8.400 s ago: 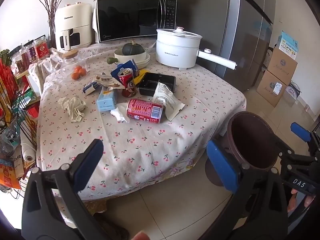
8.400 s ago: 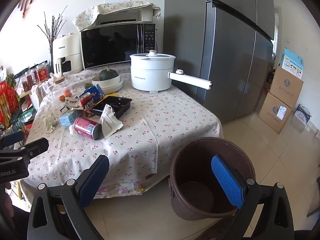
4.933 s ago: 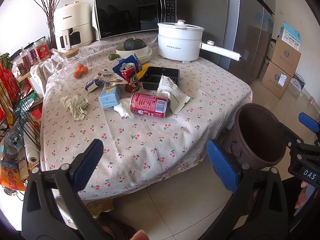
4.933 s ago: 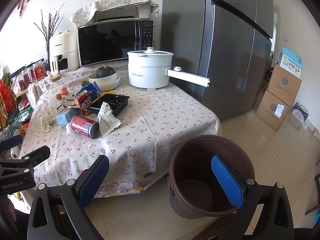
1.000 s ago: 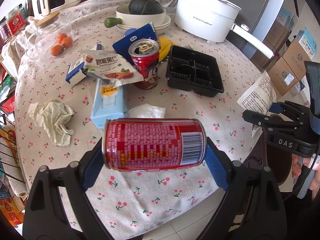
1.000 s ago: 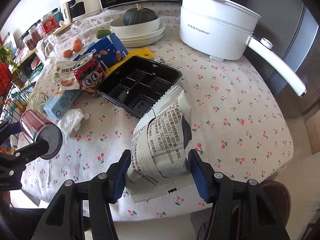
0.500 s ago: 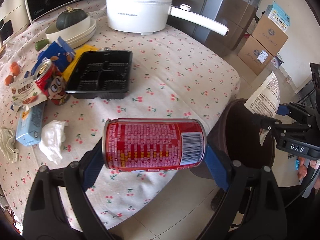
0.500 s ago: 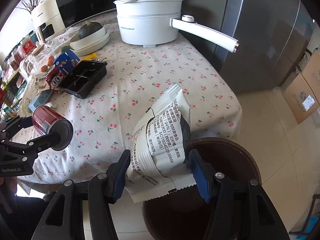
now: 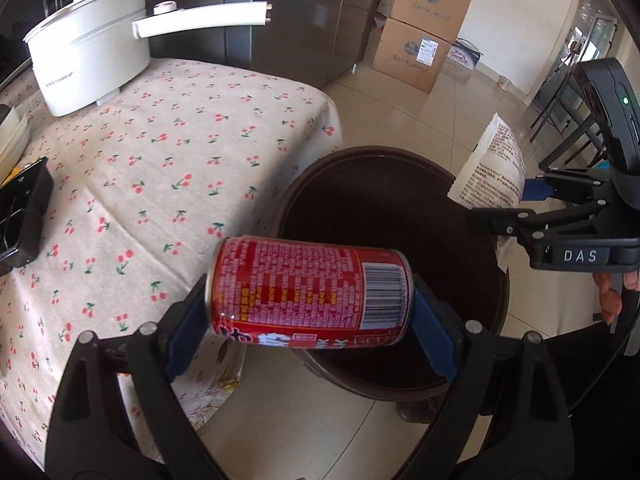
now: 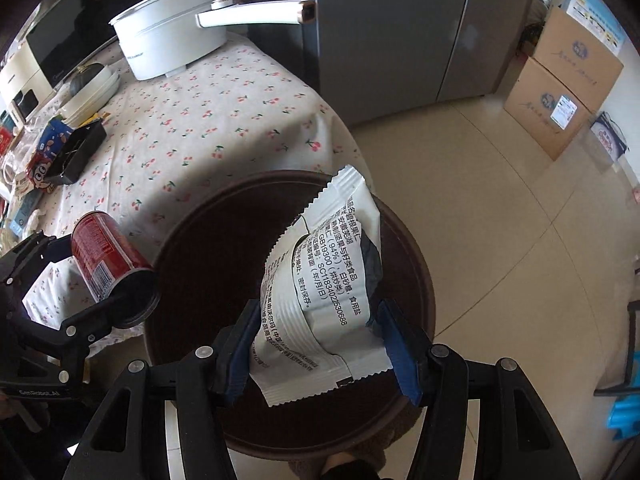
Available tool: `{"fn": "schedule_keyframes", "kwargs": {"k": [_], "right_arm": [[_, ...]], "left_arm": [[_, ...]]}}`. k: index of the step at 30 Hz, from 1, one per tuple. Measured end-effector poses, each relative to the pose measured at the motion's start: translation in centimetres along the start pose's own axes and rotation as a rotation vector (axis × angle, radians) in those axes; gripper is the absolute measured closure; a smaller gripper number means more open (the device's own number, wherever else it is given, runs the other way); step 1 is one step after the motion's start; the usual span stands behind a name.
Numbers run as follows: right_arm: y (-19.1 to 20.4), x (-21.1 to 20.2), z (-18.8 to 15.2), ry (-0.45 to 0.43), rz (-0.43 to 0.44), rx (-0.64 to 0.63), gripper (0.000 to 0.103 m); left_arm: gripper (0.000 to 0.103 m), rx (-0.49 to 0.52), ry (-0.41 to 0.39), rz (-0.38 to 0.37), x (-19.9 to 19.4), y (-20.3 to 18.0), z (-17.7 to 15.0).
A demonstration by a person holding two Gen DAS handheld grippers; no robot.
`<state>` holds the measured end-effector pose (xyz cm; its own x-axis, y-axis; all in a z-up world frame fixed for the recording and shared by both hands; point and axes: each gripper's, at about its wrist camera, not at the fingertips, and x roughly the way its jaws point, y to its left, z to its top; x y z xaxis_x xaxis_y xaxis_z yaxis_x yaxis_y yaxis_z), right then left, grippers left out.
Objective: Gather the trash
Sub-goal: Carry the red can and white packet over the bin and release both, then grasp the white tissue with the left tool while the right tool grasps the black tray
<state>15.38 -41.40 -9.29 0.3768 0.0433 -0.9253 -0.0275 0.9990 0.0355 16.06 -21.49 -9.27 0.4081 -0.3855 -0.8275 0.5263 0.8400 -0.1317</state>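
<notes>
My left gripper [image 9: 310, 330] is shut on a red drink can [image 9: 308, 294], held sideways by its two ends above the near rim of the brown trash bin [image 9: 472, 240]. In the right wrist view the red can [image 10: 106, 258] hangs at the bin's left edge. My right gripper [image 10: 320, 350] is shut on a white snack wrapper [image 10: 324, 292], held over the open mouth of the brown bin [image 10: 208, 280]. From the left wrist view the wrapper [image 9: 490, 170] shows beyond the bin's far rim. The bin's inside is dark.
The table with a cherry-print cloth [image 9: 160, 152] stands left of the bin, bearing a white pot [image 9: 86, 50], a black tray [image 10: 76, 150] and more litter [image 10: 38, 174] at its far end. A grey fridge [image 10: 400, 28] and cardboard boxes [image 10: 560, 92] stand behind on the tiled floor.
Both grippers swung away from the table and now hang over the bin on the floor, the can and the wrapper still gripped. Both views have rolled and tilted further down.
</notes>
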Motion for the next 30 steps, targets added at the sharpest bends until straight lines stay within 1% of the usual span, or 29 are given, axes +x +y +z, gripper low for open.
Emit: {"fn": "schedule_keyframes", "kwargs": {"k": [3, 6, 8, 9, 11, 12, 13, 17, 21, 22, 24, 26, 28, 30], "right_arm": [[-1.6, 0.0, -0.6, 0.006, -0.006, 0.029, 0.042], [-2.3, -0.1, -0.8, 0.011, -0.013, 0.038, 0.042], [-2.4, -0.2, -0.9, 0.015, -0.016, 0.036, 0.042], [-2.2, 0.0, -0.8, 0.018, -0.017, 0.033, 0.042], [-1.9, 0.0, -0.8, 0.023, -0.018, 0.024, 0.042], [-1.8, 0.1, -0.8, 0.025, -0.018, 0.019, 0.042], [-1.6, 0.2, -0.7, 0.028, -0.017, 0.015, 0.042], [-1.5, 0.7, -0.6, 0.037, -0.016, 0.002, 0.042], [-1.1, 0.9, -0.4, 0.044, -0.018, -0.002, 0.042], [-1.0, 0.9, -0.4, 0.044, -0.018, -0.003, 0.041], [-0.8, 0.8, -0.3, 0.042, -0.018, -0.005, 0.034], [-0.5, 0.8, 0.0, 0.043, -0.020, -0.005, 0.015], [0.1, 0.7, 0.2, 0.035, -0.033, -0.012, 0.015], [0.6, 0.6, 0.5, 0.029, -0.026, -0.024, 0.015]], "left_arm": [[0.015, 0.023, -0.003, -0.017, 0.8, -0.9, 0.2], [0.015, 0.032, -0.014, -0.031, 1.1, -1.3, 0.3], [0.015, 0.037, -0.021, -0.026, 1.2, -1.4, 0.3], [0.014, 0.035, -0.023, -0.026, 1.2, -1.3, 0.4], [0.010, 0.023, -0.011, -0.031, 1.0, -1.0, 0.5], [0.004, 0.017, -0.006, -0.020, 0.9, -0.9, 0.6], [0.002, 0.015, -0.007, -0.009, 0.6, -0.6, 0.6], [0.000, 0.025, -0.019, 0.043, -0.6, 0.2, 0.5], [0.000, -0.005, -0.016, 0.083, -1.6, 1.7, 0.2], [0.000, -0.015, -0.013, 0.089, -1.9, 2.2, 0.0], [0.000, -0.031, -0.009, 0.108, -2.4, 3.0, -0.2], [0.000, -0.042, -0.009, 0.127, -2.9, 3.8, -0.5], [0.000, -0.056, -0.009, 0.148, -3.5, 4.6, -0.8], [0.000, -0.078, -0.011, 0.160, -4.3, 5.6, -1.1]]}}
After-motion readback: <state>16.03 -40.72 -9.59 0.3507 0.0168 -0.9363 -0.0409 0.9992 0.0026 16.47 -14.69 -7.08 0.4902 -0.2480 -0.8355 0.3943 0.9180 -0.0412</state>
